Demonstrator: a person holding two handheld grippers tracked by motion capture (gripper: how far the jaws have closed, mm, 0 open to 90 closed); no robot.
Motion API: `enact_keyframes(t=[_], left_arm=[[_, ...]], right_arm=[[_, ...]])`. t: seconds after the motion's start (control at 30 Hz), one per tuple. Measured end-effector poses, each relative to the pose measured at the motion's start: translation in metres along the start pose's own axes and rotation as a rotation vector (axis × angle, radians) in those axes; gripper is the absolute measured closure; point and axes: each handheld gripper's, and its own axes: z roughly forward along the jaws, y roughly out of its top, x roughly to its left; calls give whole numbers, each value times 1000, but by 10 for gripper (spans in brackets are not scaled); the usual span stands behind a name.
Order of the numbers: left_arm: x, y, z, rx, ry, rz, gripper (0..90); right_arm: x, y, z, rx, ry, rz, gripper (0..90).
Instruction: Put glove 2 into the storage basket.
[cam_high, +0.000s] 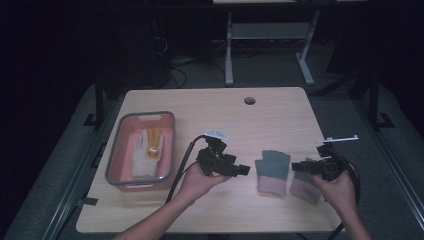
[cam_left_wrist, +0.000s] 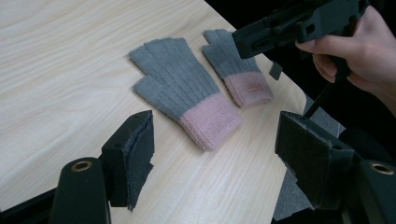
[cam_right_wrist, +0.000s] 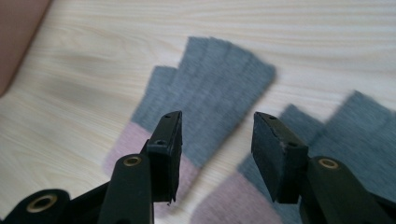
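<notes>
Inside pink bin (cam_high: 116, 159): gloves (cam_high: 145, 152) (pale)

Two gloves (cam_high: 272, 171) side by side, bin (cam_high: 116, 159) far left on table (cam_high: 210, 107)

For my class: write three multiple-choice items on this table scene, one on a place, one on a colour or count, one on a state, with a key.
1. Where does the pink bin stand?
A. at the table's left
B. beside the round hole
C. under the right gripper

2. What colour are the cuffs of the two grey gloves?
A. yellow
B. pink
C. black

3. How do the left gripper jaws stand?
A. shut on a glove
B. shut on nothing
C. open, holding nothing

Key: 1 A, the high view shows the bin left of both grippers. 2 B, both cuffs are pink in the left gripper view. 3 C, bare table and a cuff show between the wide-apart jaws.
</notes>
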Motion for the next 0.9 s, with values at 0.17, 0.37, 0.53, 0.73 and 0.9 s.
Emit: enact_keyframes(t=[0.17,0.37,0.53,0.73,0.9], left_arm=[[-1,-1,4,0,-4,-3,277],[-2,-3,13,17,-8,3,276],[-3,-3,16,20,-12,5,276],[-2,-7,22,26,-19,-6,275],[0,-9,24,29,-14,-8,275]], right_arm=[[-6,-6,0,10,-29,8,524],[-17,-16,0,25,-88,13,526],[-20,-21,1,41,-134,-8,530],[-23,-27,6,71,-185,-14,537],[-24,-30,12,89,-209,-31,555]])
